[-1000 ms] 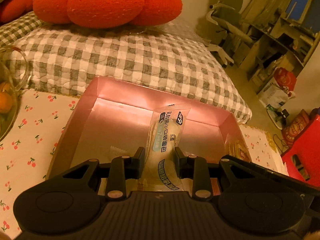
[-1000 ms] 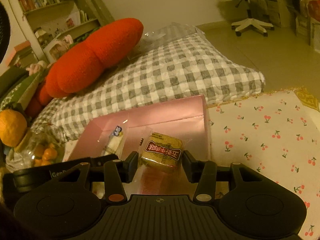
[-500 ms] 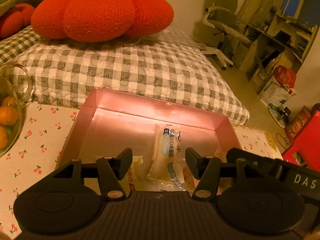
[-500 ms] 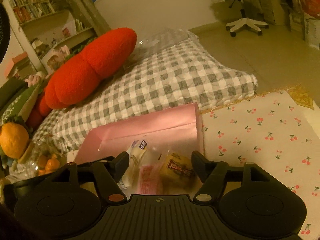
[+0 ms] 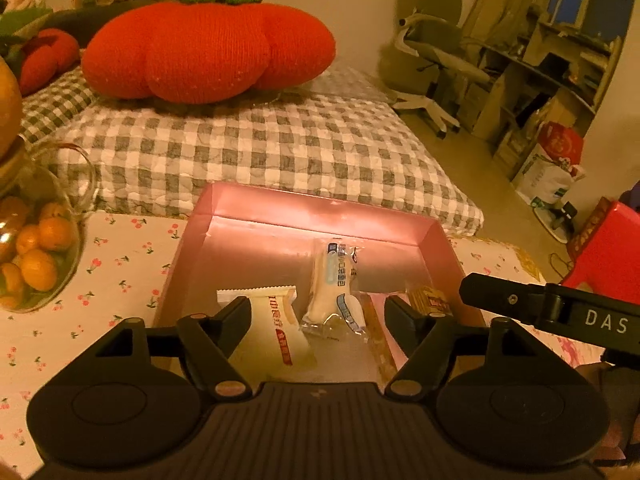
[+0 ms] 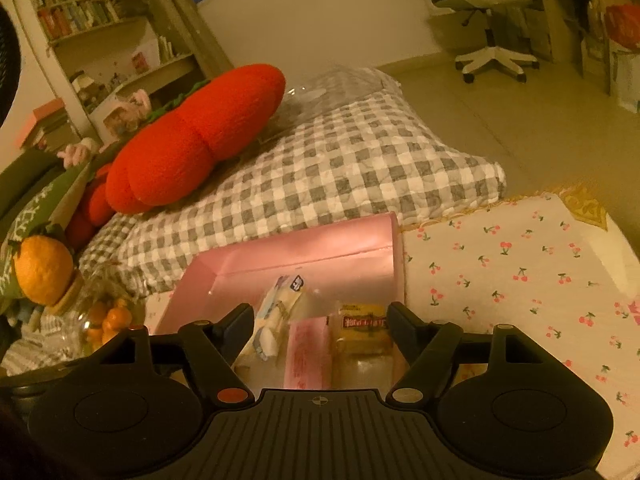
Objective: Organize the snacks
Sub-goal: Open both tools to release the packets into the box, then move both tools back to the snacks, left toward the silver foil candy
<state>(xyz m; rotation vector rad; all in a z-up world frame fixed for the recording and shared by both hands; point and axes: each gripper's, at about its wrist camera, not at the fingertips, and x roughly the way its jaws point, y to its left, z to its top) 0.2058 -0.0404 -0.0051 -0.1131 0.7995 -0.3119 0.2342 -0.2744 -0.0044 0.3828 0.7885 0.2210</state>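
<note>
Pink, shiny cardboard tray (image 5: 320,210) sits on the cherry-print cloth-covered counter (image 5: 120,264), pushed up against the grey-and-white checked quilted bed (image 5: 260,148); all the snacks in view lie inside it, so the sorting looks well along. Left claw (image 5: 318,314) hovers above the tray's near end, jaws just been opening, wide apart now, nothing gripped: the long clear-wrapped white bread stick with blue print (image 5: 334,292) lies flat on the tray floor in the gap, pads clear of it, judged released. Beside it the cream sachet with red lettering (image 5: 272,328) lies partly under the left finger, not held. Right claw (image 6: 320,320) likewise has jaws just been opening, now spread and empty; the small brown-yellow wrapped cake with a red label (image 6: 362,330) rests in the tray between the fingers, untouched, next to a flat pink packet (image 6: 308,356). The same bread stick (image 6: 276,314) shows at left in this view. Packs lie side by side along the tray, probably to keep them tidy and flat. The right claw's black body (image 5: 552,308) reaches in from the right in the left view, so both work the same tray closely; collision is the risk. Glass bowl of small oranges (image 5: 36,248) stands left of the tray, apart. Red knitted tomato cushion (image 5: 208,44) sits on the bed behind.
</note>
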